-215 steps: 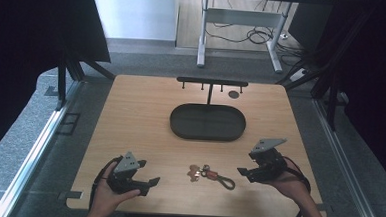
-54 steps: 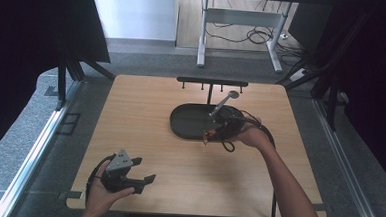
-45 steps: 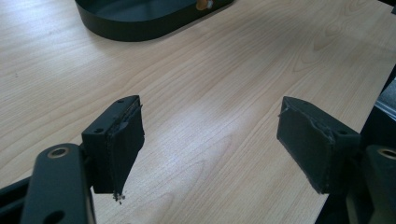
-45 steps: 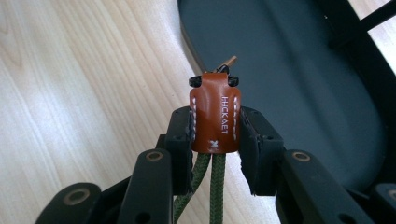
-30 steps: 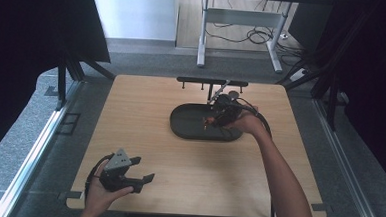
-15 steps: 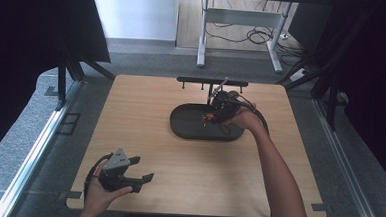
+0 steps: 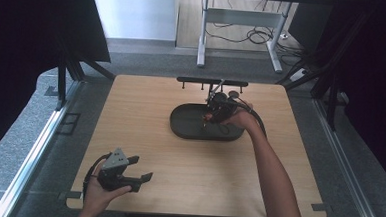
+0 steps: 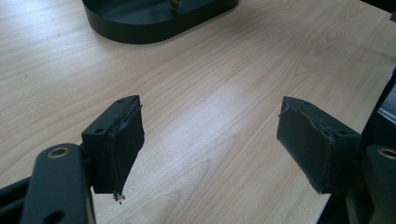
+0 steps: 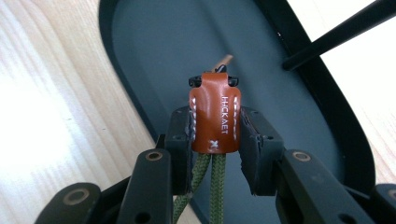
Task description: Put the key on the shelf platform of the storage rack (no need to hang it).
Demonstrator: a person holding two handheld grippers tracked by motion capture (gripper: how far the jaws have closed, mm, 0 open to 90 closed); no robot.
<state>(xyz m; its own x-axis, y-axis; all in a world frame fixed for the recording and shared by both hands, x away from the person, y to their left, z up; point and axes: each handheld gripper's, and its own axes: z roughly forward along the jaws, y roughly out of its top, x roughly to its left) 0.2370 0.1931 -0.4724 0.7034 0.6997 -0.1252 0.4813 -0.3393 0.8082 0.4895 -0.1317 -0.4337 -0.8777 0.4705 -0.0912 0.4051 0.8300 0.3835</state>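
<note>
My right gripper [image 9: 214, 140] pinches a brown stitched leather key fob [image 9: 214, 113] on green cord, held over the dark oval tray [image 9: 154, 51]. My left gripper [image 8: 210, 149] rests spread wide above the pale wooden table [image 8: 210, 84].

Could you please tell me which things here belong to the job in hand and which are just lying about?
In the job:
- right gripper, shut on the brown leather key fob with green cord
- dark oval tray below it

Lying about or idle:
- black rack behind the tray
- left gripper, open above bare table
</note>
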